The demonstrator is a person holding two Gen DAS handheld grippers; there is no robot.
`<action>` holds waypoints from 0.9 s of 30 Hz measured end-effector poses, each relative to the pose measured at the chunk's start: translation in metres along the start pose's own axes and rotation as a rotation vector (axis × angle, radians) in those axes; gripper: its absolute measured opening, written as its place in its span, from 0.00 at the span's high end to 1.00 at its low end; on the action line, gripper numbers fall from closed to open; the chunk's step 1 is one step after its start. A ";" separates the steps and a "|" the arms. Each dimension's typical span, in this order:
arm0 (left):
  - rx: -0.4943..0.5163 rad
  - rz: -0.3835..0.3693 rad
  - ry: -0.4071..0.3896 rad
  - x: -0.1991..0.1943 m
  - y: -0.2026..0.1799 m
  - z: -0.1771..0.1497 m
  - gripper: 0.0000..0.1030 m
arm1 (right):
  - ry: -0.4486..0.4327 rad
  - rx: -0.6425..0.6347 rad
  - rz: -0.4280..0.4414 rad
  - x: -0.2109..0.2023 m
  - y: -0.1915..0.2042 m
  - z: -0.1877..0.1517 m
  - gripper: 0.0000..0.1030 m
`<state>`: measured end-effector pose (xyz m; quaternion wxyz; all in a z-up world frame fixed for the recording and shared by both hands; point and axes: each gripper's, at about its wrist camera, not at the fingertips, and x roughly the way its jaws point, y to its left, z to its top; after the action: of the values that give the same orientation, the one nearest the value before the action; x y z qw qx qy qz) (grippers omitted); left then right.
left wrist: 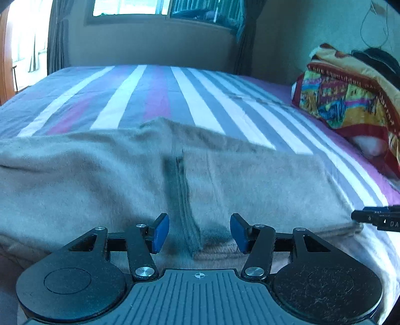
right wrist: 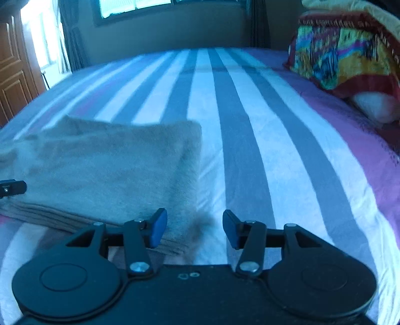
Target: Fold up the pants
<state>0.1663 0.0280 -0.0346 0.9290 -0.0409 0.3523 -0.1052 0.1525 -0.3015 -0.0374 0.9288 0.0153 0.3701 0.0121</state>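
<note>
Beige pants (left wrist: 125, 180) lie flat on the striped bed, waistband edge nearest me, a dark fly seam (left wrist: 182, 200) running down the middle. My left gripper (left wrist: 199, 232) is open and empty, just above the waistband at the fly. In the right wrist view the pants (right wrist: 112, 170) fill the left half, with their right edge and near corner by my right gripper (right wrist: 195, 228), which is open and empty over that corner. The right gripper's tip shows in the left wrist view (left wrist: 377, 217) beside the pants' right corner. Part of the left gripper shows at the right wrist view's left edge (right wrist: 12, 187).
The bed sheet (right wrist: 237, 125) has grey, white and purple stripes. A colourful folded blanket (left wrist: 350, 95) and a white pillow (right wrist: 375, 107) lie at the right. A wall with a window (left wrist: 150, 7) is behind the bed, and a wooden door (right wrist: 12, 75) stands at the left.
</note>
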 end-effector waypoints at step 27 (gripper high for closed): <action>-0.790 0.068 -0.234 -0.078 0.237 -0.089 0.17 | -0.156 0.197 0.079 -0.020 -0.044 -0.025 0.40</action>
<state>0.0901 0.2758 -0.0866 0.8785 -0.3946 0.2588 0.0742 0.1212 -0.3459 -0.0430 0.9476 0.1218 0.2951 0.0112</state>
